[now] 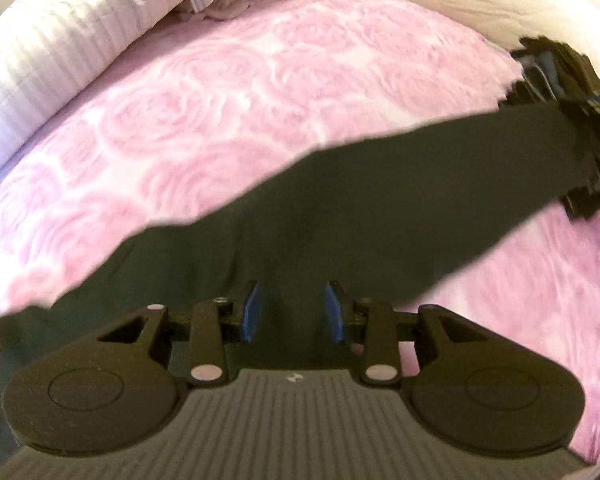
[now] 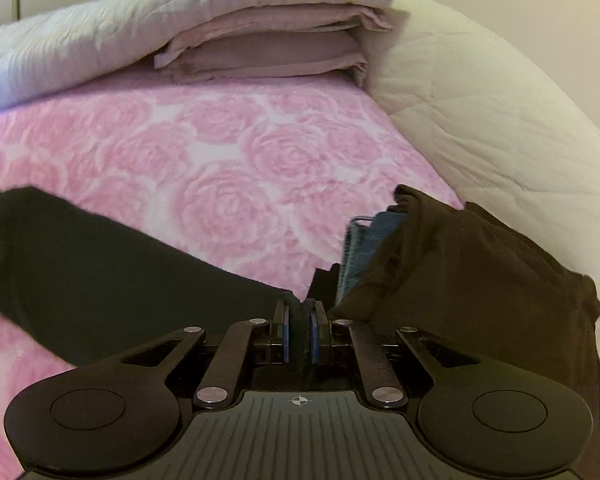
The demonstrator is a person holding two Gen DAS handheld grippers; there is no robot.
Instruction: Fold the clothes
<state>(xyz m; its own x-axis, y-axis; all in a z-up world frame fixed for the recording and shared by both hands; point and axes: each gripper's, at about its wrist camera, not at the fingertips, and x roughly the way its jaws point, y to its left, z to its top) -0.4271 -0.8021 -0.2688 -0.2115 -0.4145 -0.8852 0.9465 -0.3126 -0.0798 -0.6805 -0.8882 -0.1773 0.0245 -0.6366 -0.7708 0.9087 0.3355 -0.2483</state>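
Black garment (image 1: 340, 216): a long band of dark cloth stretched across the pink bedspread, running from 8 o'clock up to 2 o'clock in the left wrist view; in the right wrist view it trails away toward 9 o'clock.
Left gripper (image 1: 292, 312): blue pads stand apart, with the dark cloth lying in the gap and beyond; whether the pads press on it I cannot tell.
Right gripper (image 2: 299, 332): pads drawn together on a thick edge of the black garment, which fills the narrow gap between them; in the left wrist view it shows blurred at 2 o'clock, at the far end of the cloth.
Bedspread (image 2: 220, 168): pink with a rose pattern, under everything; blurred in the left wrist view.
Clothes pile (image 2: 480, 272): dark brown cloth heaped at 3 o'clock of the right gripper, with a blue folded piece (image 2: 364, 248) showing at its left edge.
Folded bedding (image 2: 268, 52): mauve sheets stacked at 12 o'clock, with a pale grey quilt (image 2: 140, 20) lying over them.
Cream quilt (image 2: 500, 120): at 2 o'clock, along the far right side of the bed.
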